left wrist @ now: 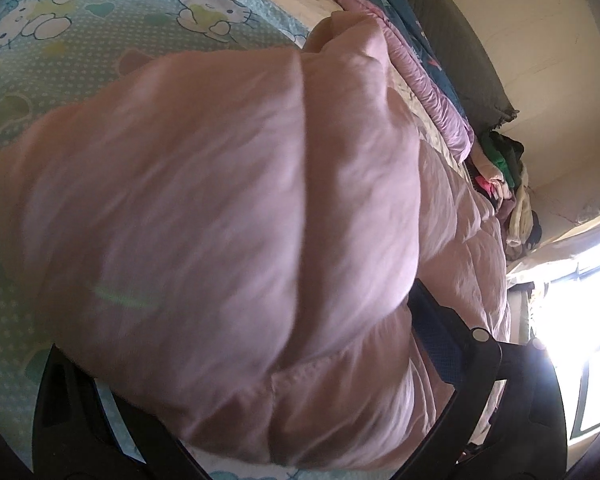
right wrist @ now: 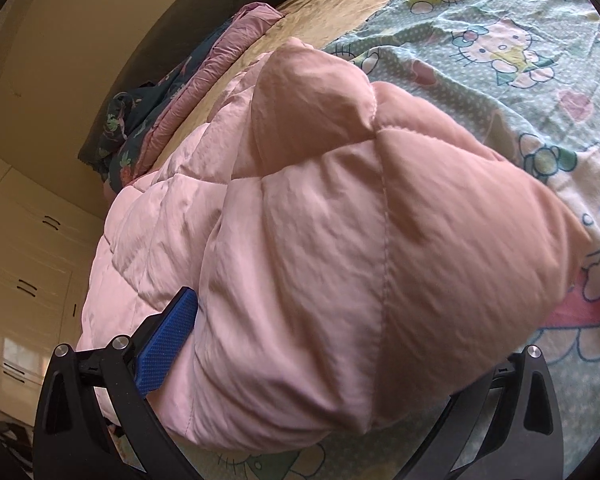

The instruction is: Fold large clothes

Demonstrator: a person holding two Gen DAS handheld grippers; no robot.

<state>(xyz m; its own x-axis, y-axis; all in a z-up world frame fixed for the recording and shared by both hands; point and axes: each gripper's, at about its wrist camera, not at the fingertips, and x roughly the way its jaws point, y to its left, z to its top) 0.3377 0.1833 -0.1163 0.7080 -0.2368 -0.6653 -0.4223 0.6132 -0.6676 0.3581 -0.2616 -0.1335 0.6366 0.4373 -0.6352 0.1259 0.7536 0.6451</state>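
A bulky pink quilted garment [left wrist: 228, 200] fills the left wrist view, bunched over the cartoon-cat bed sheet [left wrist: 60, 40]. My left gripper [left wrist: 256, 340] is shut on a thick fold of it. One blue pad [left wrist: 432, 320] shows at the right; the other finger is buried in fabric. In the right wrist view the same pink garment [right wrist: 340, 220] bulges between the jaws of my right gripper [right wrist: 340, 332], which is shut on its padded edge. Its blue pad [right wrist: 168, 344] presses the left side, and the right finger is hidden under the fabric.
The bed carries a cartoon-cat sheet [right wrist: 500, 60] and a beige cover [right wrist: 320, 12]. A purple and dark floral duvet [right wrist: 172, 112] lies along the wall side. Piled clothes [left wrist: 504, 168] sit at the bed's end, near a bright window [left wrist: 580, 340]. White drawers [right wrist: 28, 260] stand beside the bed.
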